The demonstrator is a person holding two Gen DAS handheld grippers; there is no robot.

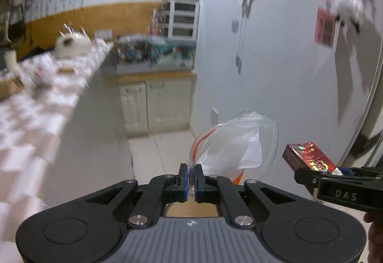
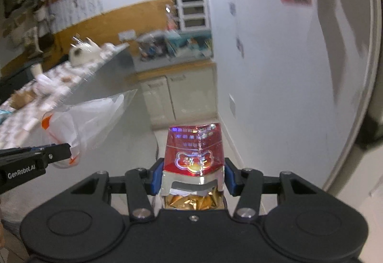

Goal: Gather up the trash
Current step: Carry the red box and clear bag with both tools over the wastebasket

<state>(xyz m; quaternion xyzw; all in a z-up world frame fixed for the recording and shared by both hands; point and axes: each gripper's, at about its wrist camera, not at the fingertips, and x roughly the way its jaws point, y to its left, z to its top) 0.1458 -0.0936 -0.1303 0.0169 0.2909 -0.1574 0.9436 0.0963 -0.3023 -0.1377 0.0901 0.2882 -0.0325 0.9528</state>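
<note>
My left gripper (image 1: 190, 176) is shut on the edge of a clear plastic bag (image 1: 234, 143) with orange trim and white paper inside, held up in the air. The bag also shows in the right wrist view (image 2: 88, 121), with the left gripper (image 2: 69, 151) at the lower left. My right gripper (image 2: 192, 178) is shut on a red cigarette pack (image 2: 195, 150) with its lid open and gold foil showing. In the left wrist view the pack (image 1: 308, 155) is just right of the bag, held by the right gripper (image 1: 311, 175).
A long table (image 1: 36, 100) with a white checked cloth and clutter runs along the left. A cabinet (image 1: 155, 100) with a cluttered top stands at the far end. A white wall (image 1: 275, 59) with hung items is on the right. Tiled floor (image 1: 155, 152) lies below.
</note>
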